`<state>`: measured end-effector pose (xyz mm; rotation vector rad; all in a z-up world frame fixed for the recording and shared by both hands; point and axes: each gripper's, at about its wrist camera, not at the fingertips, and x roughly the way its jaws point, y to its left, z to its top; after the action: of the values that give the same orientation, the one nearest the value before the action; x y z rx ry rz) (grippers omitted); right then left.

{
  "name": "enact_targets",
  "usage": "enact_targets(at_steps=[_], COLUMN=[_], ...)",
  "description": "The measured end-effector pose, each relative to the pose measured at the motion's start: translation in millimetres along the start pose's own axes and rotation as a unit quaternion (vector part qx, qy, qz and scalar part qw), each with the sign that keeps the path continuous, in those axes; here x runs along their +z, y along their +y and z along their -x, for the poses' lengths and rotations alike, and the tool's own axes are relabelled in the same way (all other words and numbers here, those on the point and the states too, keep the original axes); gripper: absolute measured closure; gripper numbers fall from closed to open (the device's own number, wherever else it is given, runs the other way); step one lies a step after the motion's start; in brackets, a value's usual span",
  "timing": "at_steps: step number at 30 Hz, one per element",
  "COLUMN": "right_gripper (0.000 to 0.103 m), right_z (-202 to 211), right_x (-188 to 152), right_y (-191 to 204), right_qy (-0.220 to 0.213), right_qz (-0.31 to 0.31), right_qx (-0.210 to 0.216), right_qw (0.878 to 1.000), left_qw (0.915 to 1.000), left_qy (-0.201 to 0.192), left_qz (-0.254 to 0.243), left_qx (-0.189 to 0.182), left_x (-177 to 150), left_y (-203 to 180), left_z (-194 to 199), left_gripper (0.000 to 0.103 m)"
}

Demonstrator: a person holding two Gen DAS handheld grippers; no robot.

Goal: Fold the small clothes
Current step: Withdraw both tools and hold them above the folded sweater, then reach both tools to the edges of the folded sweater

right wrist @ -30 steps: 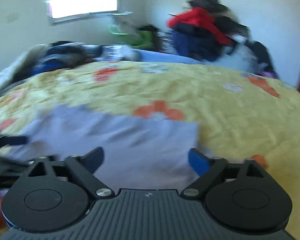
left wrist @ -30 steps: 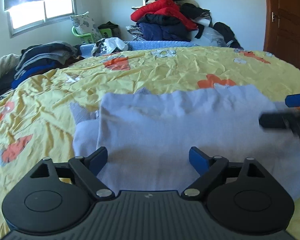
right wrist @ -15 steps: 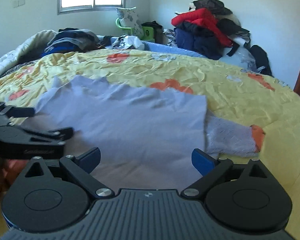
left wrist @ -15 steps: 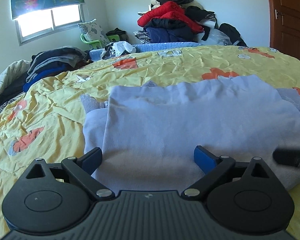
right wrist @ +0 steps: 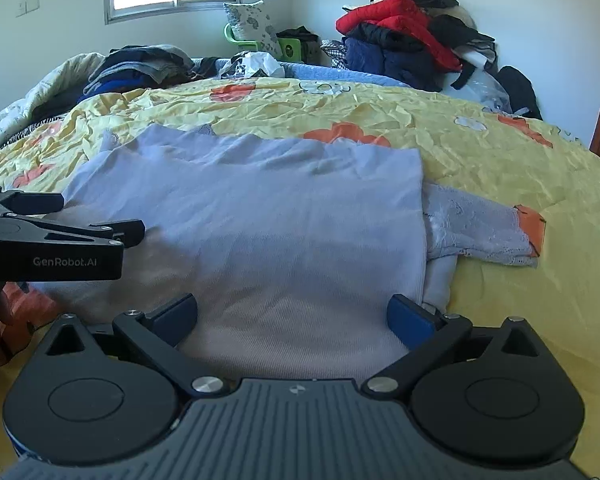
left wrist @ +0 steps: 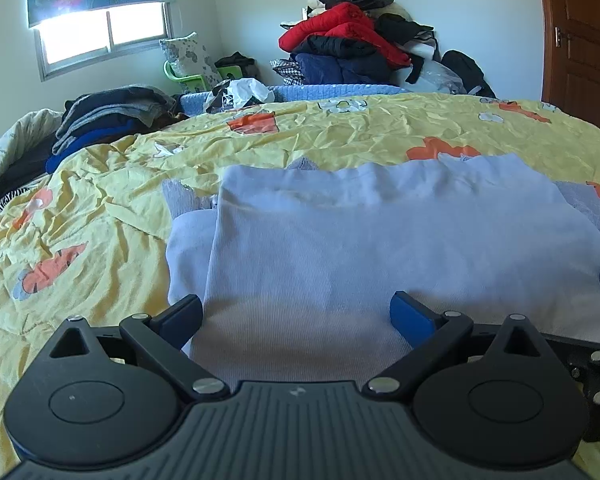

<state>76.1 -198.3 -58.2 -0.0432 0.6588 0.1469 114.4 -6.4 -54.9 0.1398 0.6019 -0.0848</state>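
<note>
A pale lilac garment (left wrist: 380, 240) lies partly folded on the yellow flowered bedspread (left wrist: 100, 208); it also shows in the right wrist view (right wrist: 280, 220). A lace sleeve (right wrist: 480, 228) sticks out from under its right side. My left gripper (left wrist: 296, 312) is open and empty over the garment's near edge, toward its left side. My right gripper (right wrist: 292, 312) is open and empty over the near edge, toward its right side. The left gripper also shows from the side in the right wrist view (right wrist: 60, 236).
A stack of dark folded clothes (left wrist: 112, 120) lies at the bed's far left. A heap of jackets with a red one (left wrist: 340, 36) rises behind the bed. A wooden door (left wrist: 584, 40) stands at the right.
Both grippers have drawn back toward the near edge of the garment. The right gripper has swung in beside the left one. The garment lies still.
</note>
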Motion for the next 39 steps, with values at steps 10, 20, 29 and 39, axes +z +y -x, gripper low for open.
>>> enact_targets(at_steps=[10, 20, 29, 39], right_gripper=[0.002, 0.003, 0.002, 0.005], right_z=[9, 36, 47, 39], right_x=[-4, 1, 2, -8], right_y=[2, 29, 90, 132], right_qy=[-0.012, -0.034, -0.047, -0.035], right_qz=[-0.007, 0.013, 0.100, 0.148], right_qx=[-0.014, -0.004, 0.015, 0.016], right_qw=[1.000, 0.999, 0.994, 0.988], left_qw=[0.9998, 0.9976, 0.9832, 0.9622], left_qy=[0.001, -0.027, 0.049, 0.106], left_qz=[0.010, 0.054, 0.139, 0.163], left_qx=[-0.015, -0.035, -0.108, -0.191], left_x=[-1, 21, 50, 61], left_y=[6, 59, 117, 127], left_z=[1, 23, -17, -61], left_gripper=[0.000, 0.000, 0.000, 0.000])
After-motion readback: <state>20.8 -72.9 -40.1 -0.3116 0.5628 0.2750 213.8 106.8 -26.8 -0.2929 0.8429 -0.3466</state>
